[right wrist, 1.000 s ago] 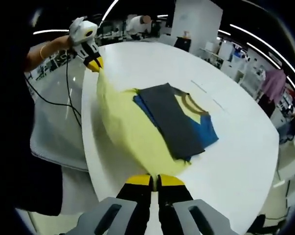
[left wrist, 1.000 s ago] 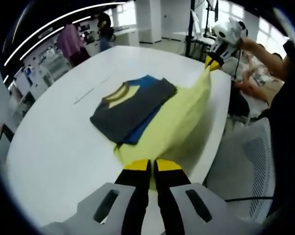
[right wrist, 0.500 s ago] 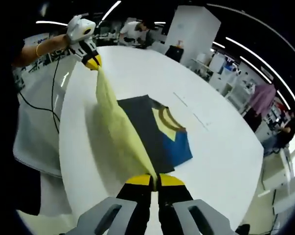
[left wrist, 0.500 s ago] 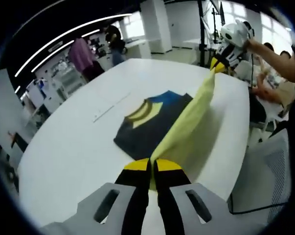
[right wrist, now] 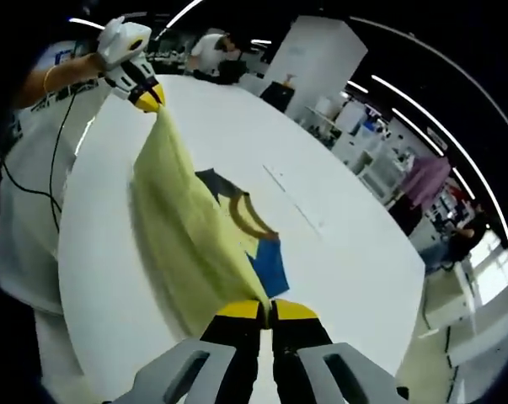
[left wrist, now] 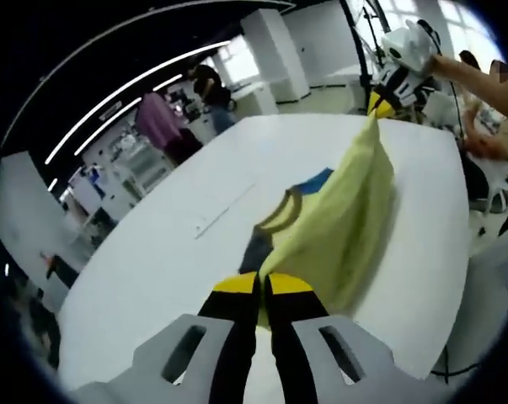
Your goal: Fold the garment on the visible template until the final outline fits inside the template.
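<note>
In the left gripper view, the left gripper (left wrist: pixel 262 286) rises from the bottom centre with its yellow-tipped jaws pressed together on one corner of the garment (left wrist: pixel 342 223). The garment's yellow panel is held stretched and raised above the white table (left wrist: pixel 169 269), running from lower centre to upper right, where the right gripper (left wrist: pixel 380 101) is clamped on the opposite corner. A hand (left wrist: pixel 456 67) is seen behind that gripper at the upper right edge, with the forearm extended from the right.

In the right gripper view, the right gripper (right wrist: pixel 266 310) is closed on the yellow fabric at bottom centre, and the left gripper (right wrist: pixel 147 99) pinches the far corner at upper left, held by an outstretched arm. The dark grey and blue part of the garment lies flat on the table beneath the lifted panel, near mid-frame.
</note>
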Demonstrator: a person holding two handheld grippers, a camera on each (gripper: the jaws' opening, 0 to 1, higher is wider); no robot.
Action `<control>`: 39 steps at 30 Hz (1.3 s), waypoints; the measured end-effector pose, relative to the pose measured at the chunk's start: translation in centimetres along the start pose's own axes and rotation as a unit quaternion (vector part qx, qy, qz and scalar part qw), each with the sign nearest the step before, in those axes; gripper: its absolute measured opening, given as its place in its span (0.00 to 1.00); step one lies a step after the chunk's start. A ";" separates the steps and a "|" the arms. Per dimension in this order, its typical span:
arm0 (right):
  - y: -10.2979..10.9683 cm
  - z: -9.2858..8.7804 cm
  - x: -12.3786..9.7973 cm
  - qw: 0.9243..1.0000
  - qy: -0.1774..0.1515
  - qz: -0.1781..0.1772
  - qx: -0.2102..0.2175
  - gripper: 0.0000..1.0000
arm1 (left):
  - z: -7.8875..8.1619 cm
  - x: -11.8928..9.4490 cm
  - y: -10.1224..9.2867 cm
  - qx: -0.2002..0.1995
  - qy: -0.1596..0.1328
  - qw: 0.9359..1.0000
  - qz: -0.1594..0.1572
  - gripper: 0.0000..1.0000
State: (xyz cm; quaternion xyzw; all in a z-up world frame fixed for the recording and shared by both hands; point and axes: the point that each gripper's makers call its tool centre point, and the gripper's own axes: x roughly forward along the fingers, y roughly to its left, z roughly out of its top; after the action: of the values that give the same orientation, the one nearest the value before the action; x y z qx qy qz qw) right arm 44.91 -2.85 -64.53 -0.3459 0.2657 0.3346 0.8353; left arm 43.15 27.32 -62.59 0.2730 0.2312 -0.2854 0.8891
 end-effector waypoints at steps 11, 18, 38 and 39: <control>-2.6 -0.1 3.0 0.997 0.001 -0.049 0.057 0.00 | 1.2 3.6 2.9 -0.022 -0.034 0.999 0.033 0.00; -3.7 -0.9 6.0 0.994 0.000 -0.059 0.088 0.00 | 0.2 6.3 3.8 -0.058 -0.032 0.997 0.036 0.00; -3.5 -5.1 14.9 0.994 0.057 -0.013 0.093 0.00 | -5.9 15.4 4.3 -0.042 0.043 0.998 0.017 0.00; -3.4 -5.2 15.2 0.994 0.058 -0.010 0.095 0.00 | -6.2 15.7 4.5 -0.054 0.044 0.997 0.020 0.00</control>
State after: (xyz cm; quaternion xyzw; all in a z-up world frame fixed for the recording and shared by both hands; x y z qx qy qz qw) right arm 55.94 -2.94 -76.65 -0.2863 0.3413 0.2789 0.8507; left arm 55.88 28.23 -74.58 0.2417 0.2794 -0.2429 0.8970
